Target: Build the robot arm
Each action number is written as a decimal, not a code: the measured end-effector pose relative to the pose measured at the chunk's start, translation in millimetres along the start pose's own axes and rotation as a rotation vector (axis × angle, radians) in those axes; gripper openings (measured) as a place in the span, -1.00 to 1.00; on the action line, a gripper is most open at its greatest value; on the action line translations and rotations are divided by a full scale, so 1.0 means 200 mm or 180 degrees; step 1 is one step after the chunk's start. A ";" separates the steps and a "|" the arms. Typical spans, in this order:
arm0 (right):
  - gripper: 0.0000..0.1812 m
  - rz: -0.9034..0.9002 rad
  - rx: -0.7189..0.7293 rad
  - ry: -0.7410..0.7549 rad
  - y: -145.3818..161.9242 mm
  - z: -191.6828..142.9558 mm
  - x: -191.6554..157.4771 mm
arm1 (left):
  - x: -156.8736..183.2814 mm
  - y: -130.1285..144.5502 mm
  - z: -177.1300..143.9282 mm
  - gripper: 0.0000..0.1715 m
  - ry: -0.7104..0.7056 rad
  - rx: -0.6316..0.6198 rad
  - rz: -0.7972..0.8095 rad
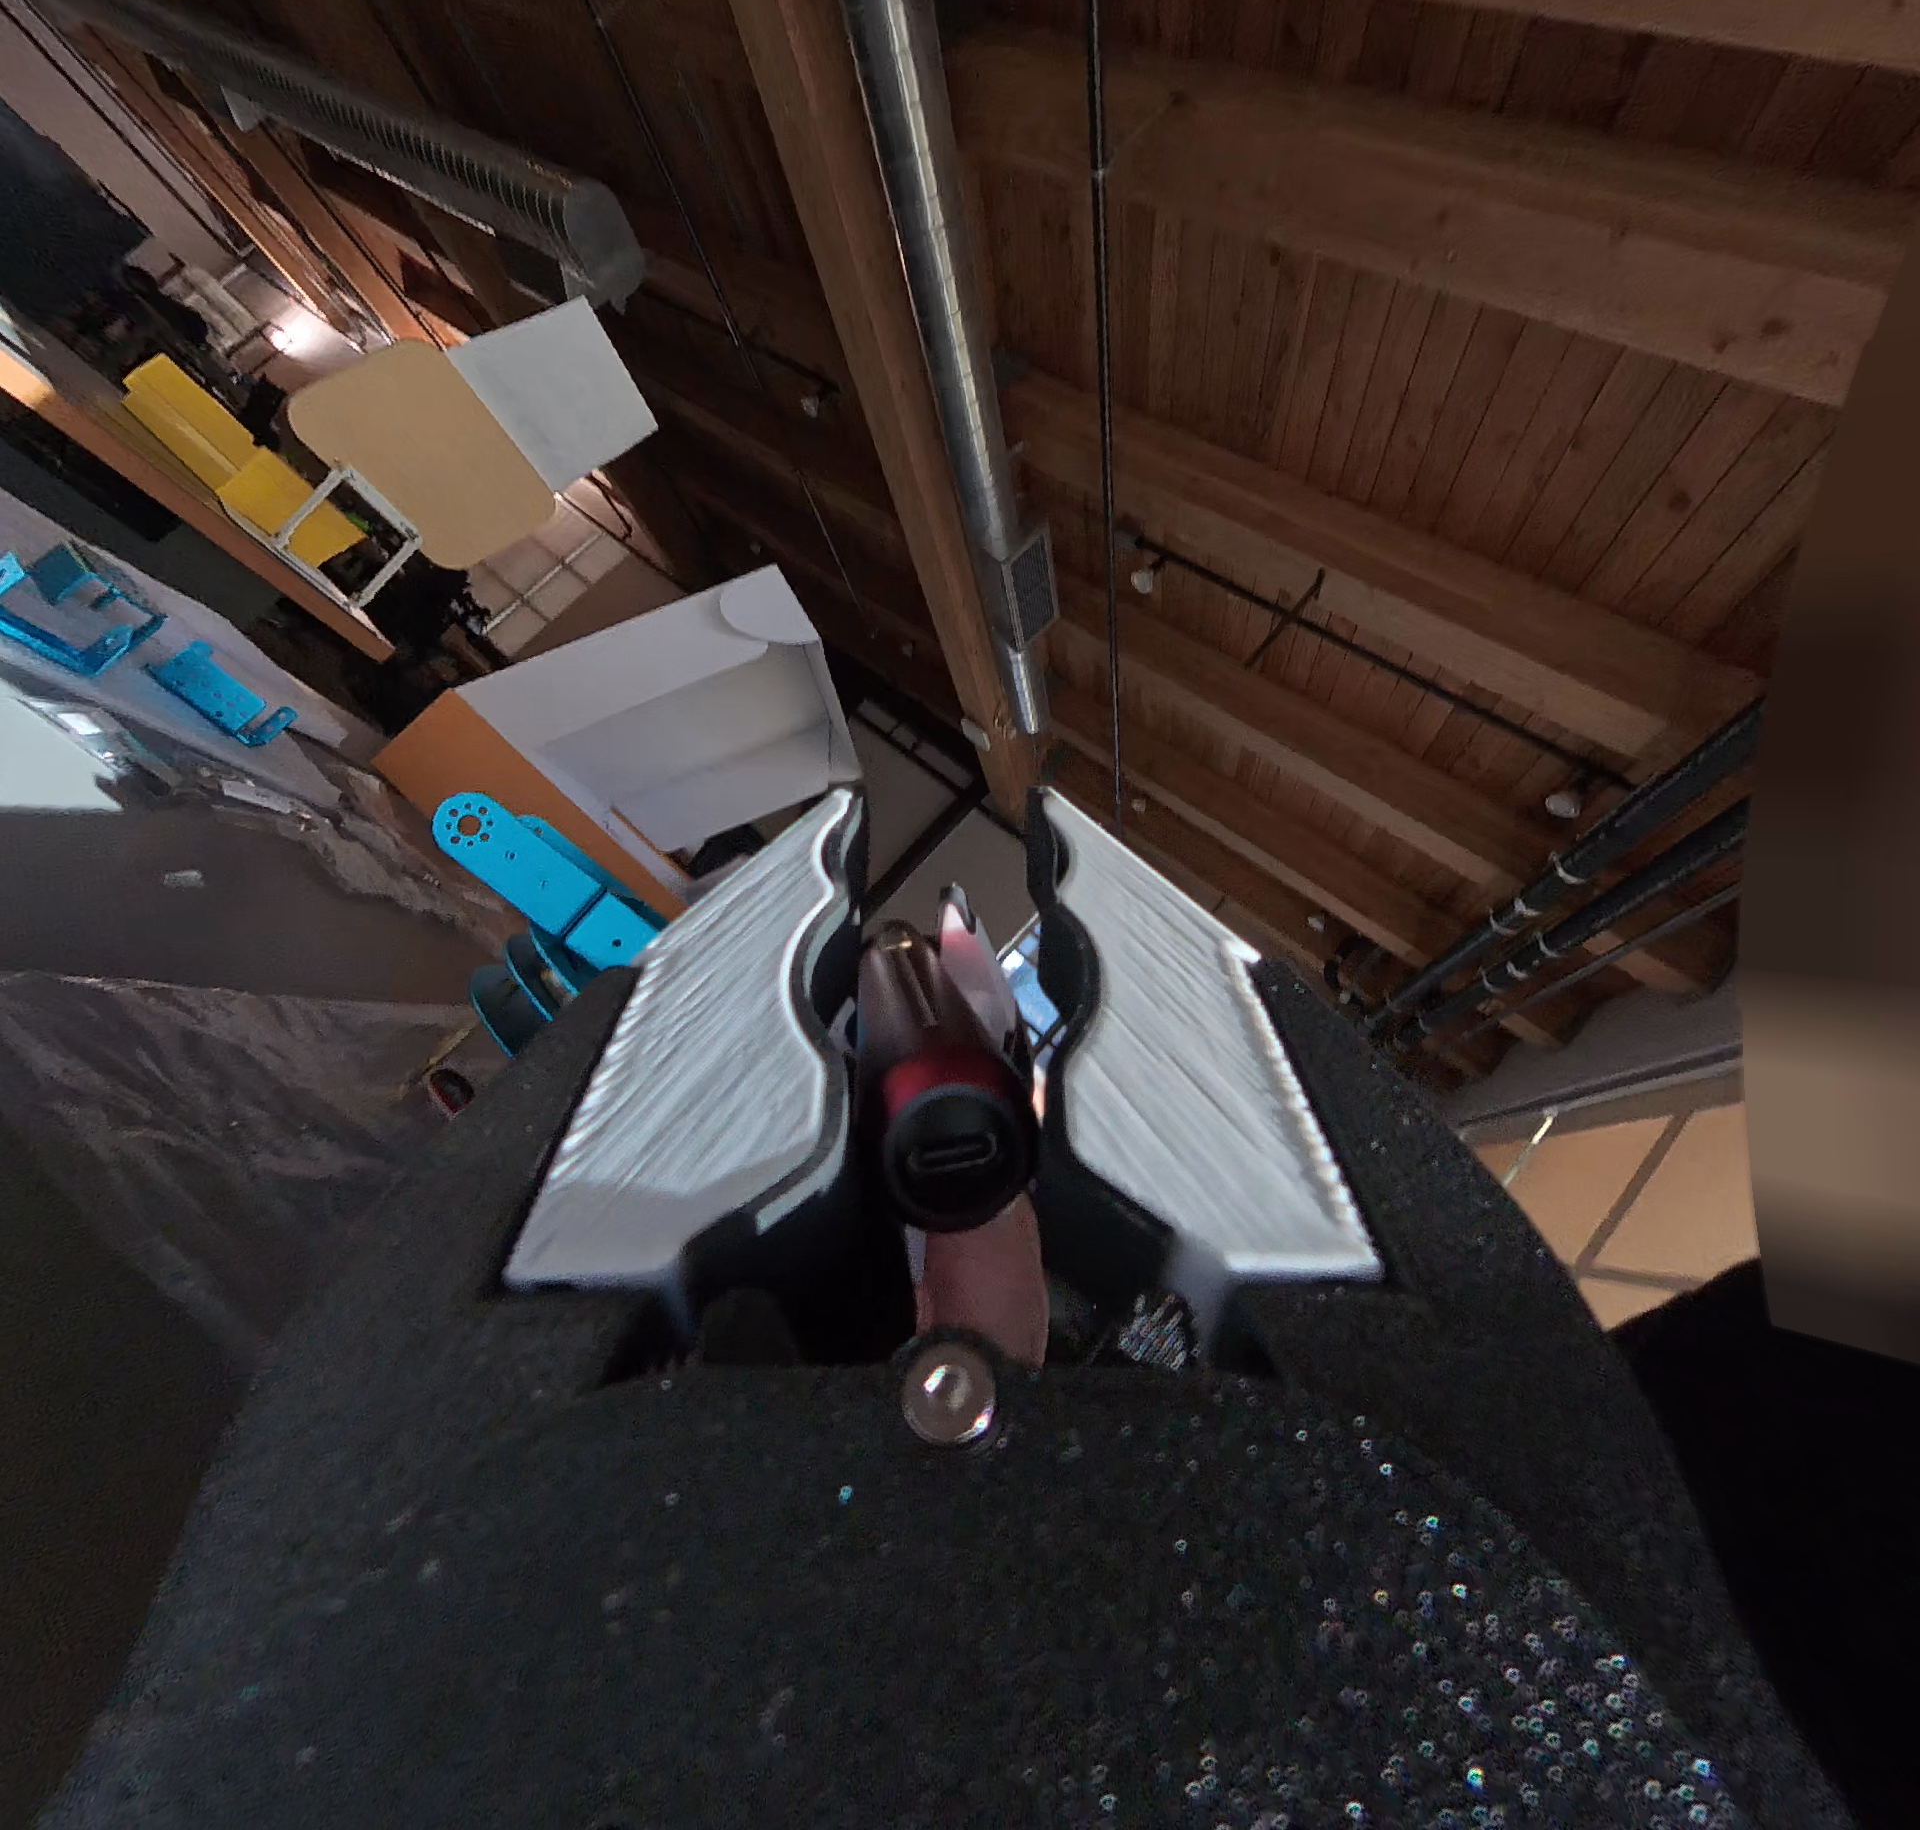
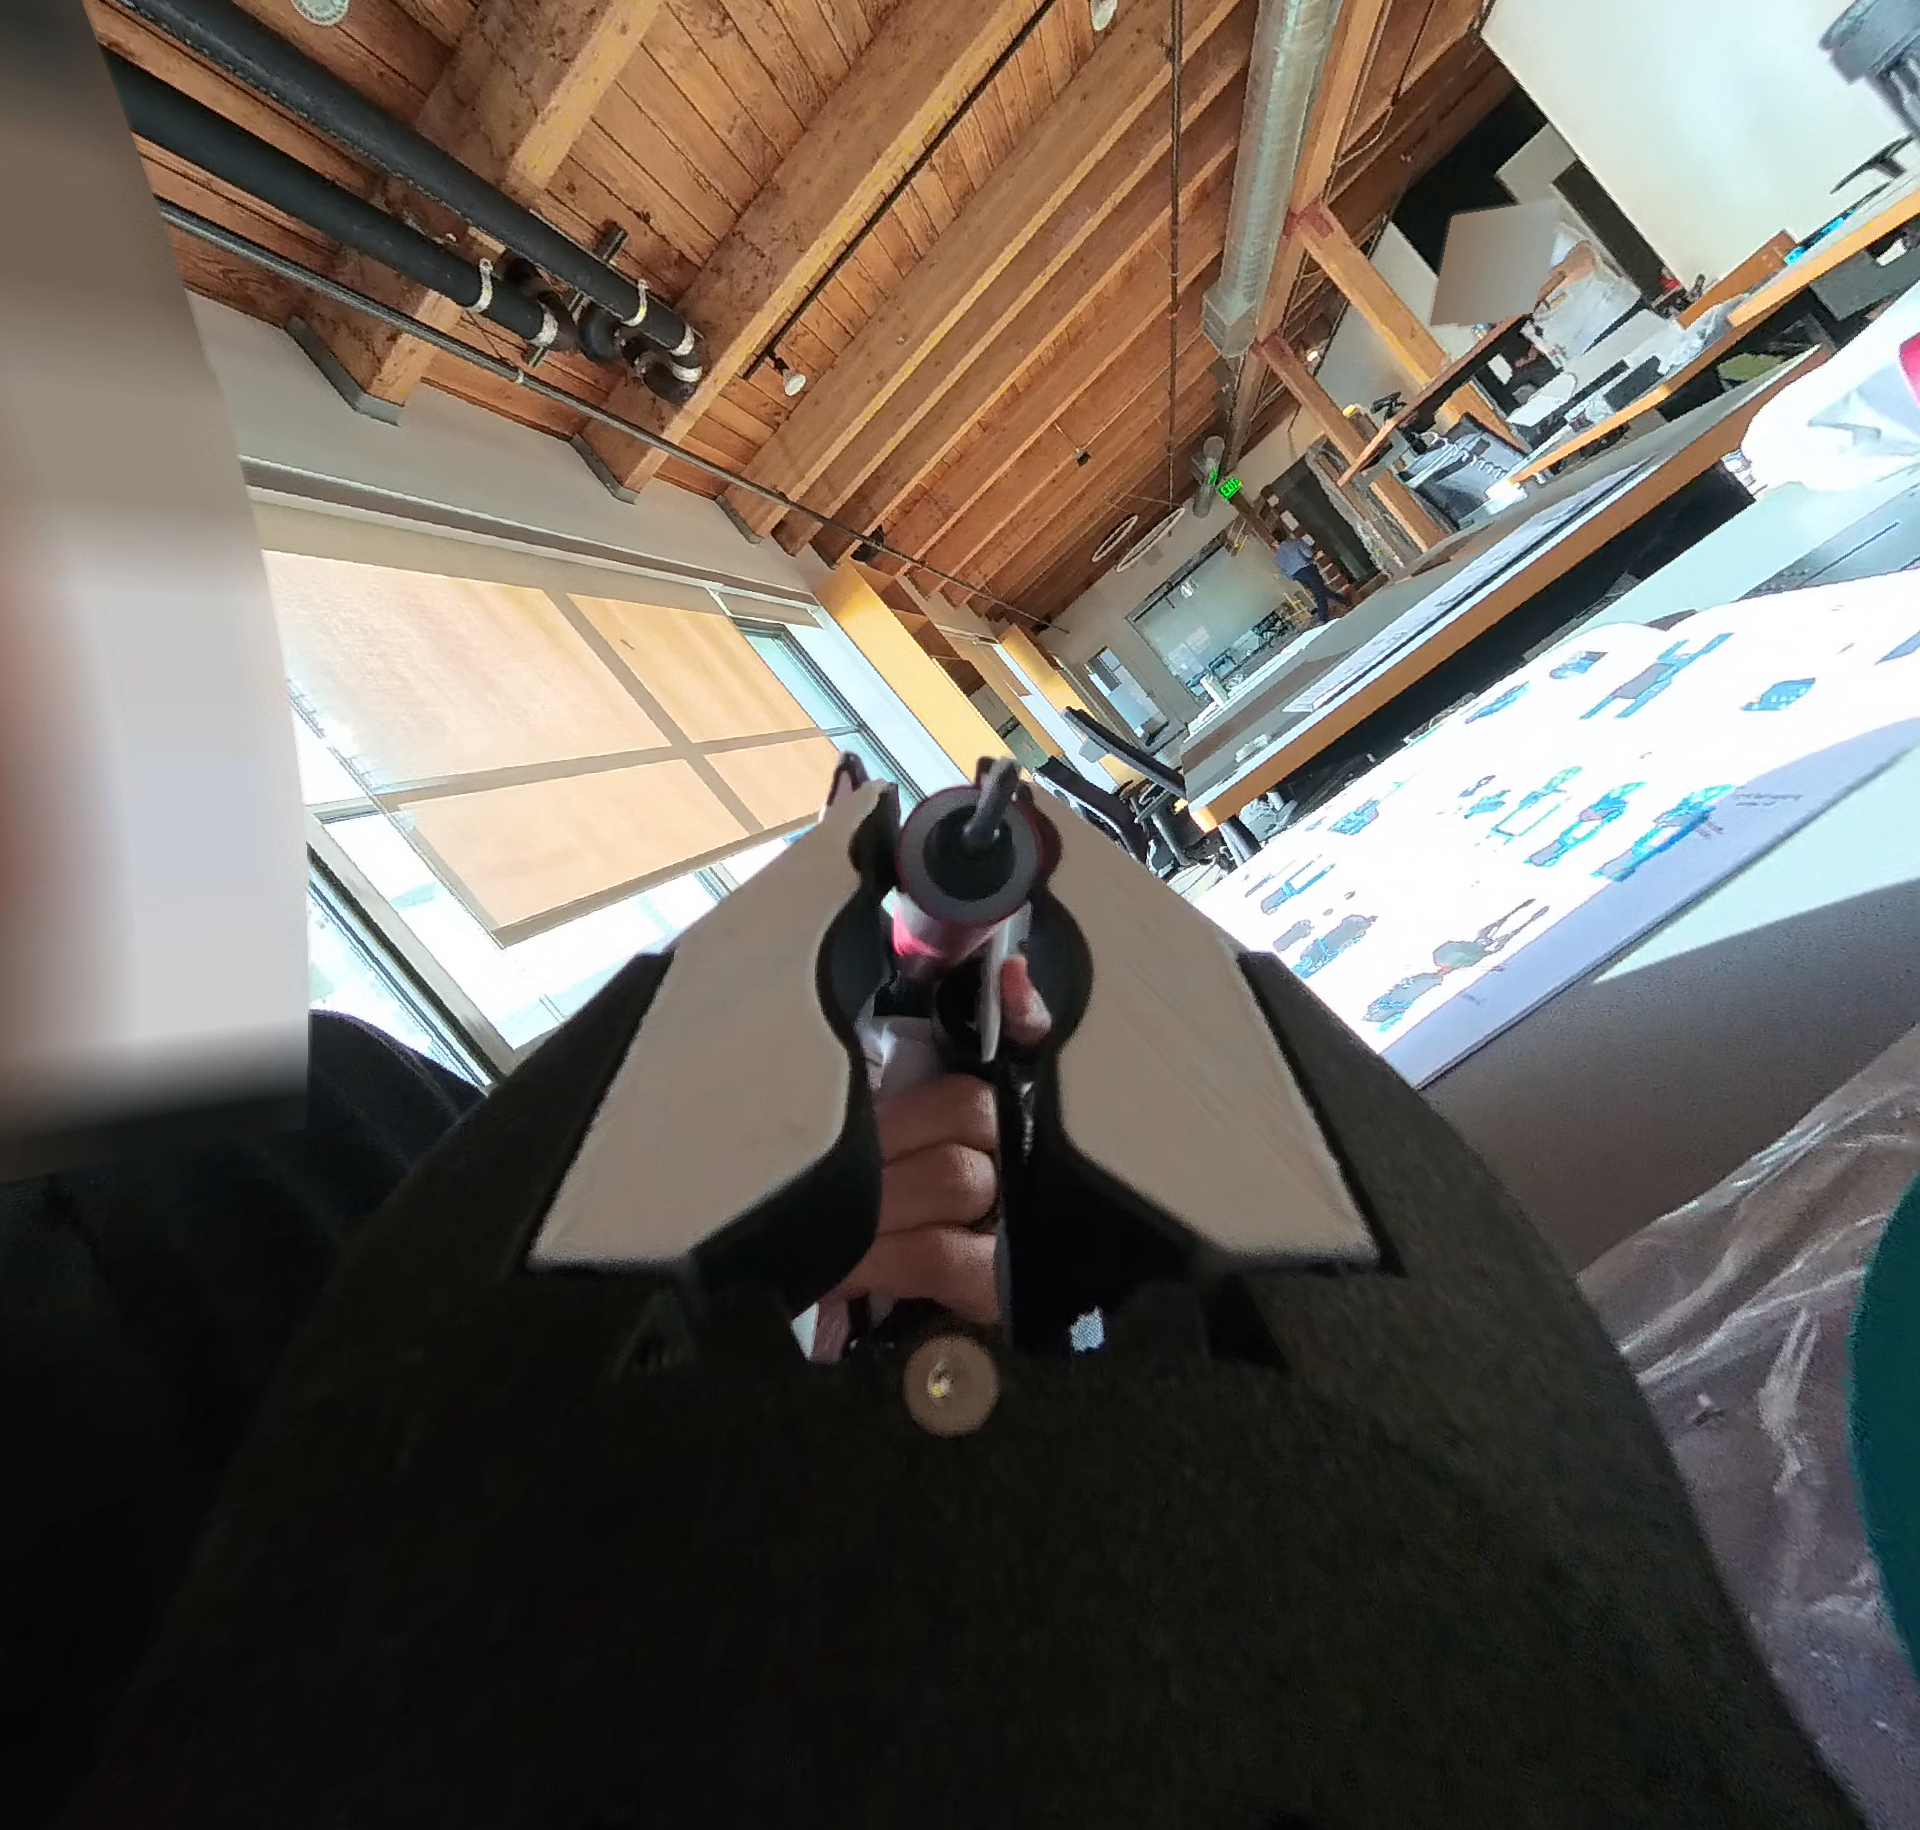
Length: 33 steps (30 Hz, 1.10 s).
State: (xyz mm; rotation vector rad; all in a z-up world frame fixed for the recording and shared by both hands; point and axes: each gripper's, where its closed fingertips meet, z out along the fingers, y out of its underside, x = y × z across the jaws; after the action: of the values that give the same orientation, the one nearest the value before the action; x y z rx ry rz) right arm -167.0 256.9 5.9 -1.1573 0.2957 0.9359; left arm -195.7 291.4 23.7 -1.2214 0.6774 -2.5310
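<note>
Between both jaws: red tool (image 1: 951,1084).

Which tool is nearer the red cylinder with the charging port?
Left. The left tool is shut on the cylinder, port end facing its camera. The right tool grips its own rod-tipped cylinder and does not show in the left view.

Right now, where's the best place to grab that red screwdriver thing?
Grip the red electric screwdriver by its round red barrel, coming from the sides so the pinch goes across it. The thin black bit looks too skinny, and the black end cap carries the charging port.
</note>
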 end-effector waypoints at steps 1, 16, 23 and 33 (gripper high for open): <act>-0.78 -0.0007 -0.0011 0.0011 -0.01 0.00 0.00 | -0.02 0.04 0.01 -0.66 -0.0033 -0.0179 0.0054; -0.68 -0.0409 -0.0680 0.0618 0.05 0.01 0.09 | -0.09 0.26 -0.03 -0.69 -0.0138 -0.0960 0.0542; -0.77 0.0110 -0.0929 0.0255 0.13 0.00 0.05 | -0.07 0.20 -0.03 -0.68 -0.0123 -0.0953 0.0825; -0.79 0.0222 -0.0141 0.0212 -0.09 -0.04 0.07 | -0.15 0.13 -0.08 -0.59 -0.0263 -0.0542 0.0407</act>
State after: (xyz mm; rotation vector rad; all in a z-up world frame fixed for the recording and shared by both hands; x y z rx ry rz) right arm -142.3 255.5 5.0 -1.2270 0.3728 0.9700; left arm -188.5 285.7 -19.1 -1.2848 0.9355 -2.3452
